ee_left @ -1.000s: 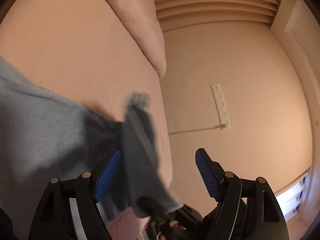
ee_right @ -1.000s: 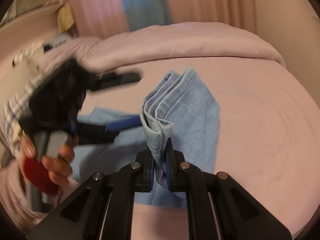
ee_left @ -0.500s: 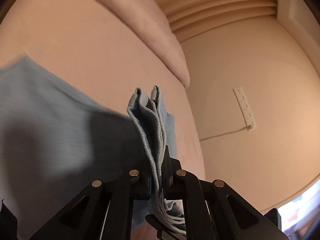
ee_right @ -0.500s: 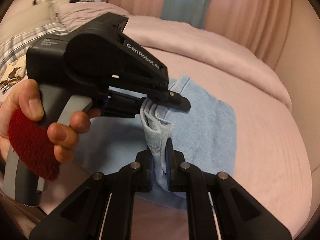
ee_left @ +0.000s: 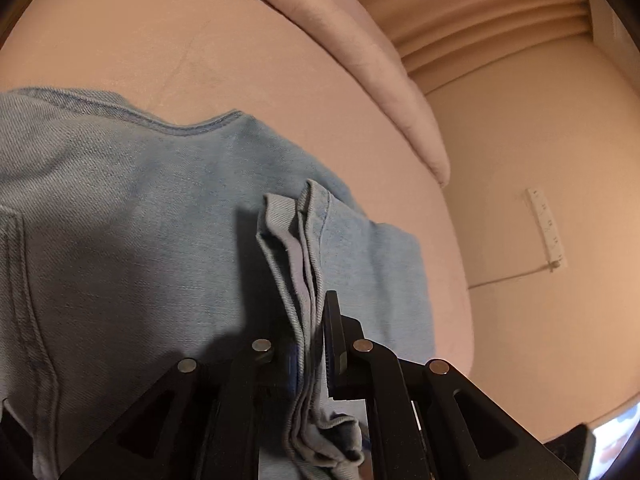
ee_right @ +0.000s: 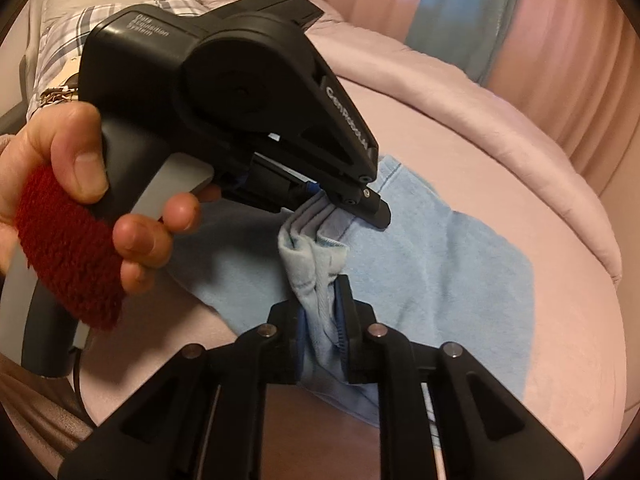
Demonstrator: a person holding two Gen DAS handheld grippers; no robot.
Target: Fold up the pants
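Note:
Light blue denim pants lie folded flat on the pink bed sheet. A bunched stack of their edge layers stands up between the fingers of my left gripper, whose jaws are opening with the cloth still pinched. In the right wrist view the same bunch runs from the left gripper down into my right gripper. Its jaws are opening too, and the fabric fills the gap between the pads. The rest of the pants spreads out flat to the right.
A hand with a red fuzzy band holds the left gripper's handle. A rolled pink duvet borders the bed's far side. Curtains hang behind, a plaid pillow lies far left. A power strip is on the wall.
The left gripper, open a second ago, closed on the bunched edge. Both grippers sank toward the flat denim with the bunch. The right jaws now stand slightly wider.

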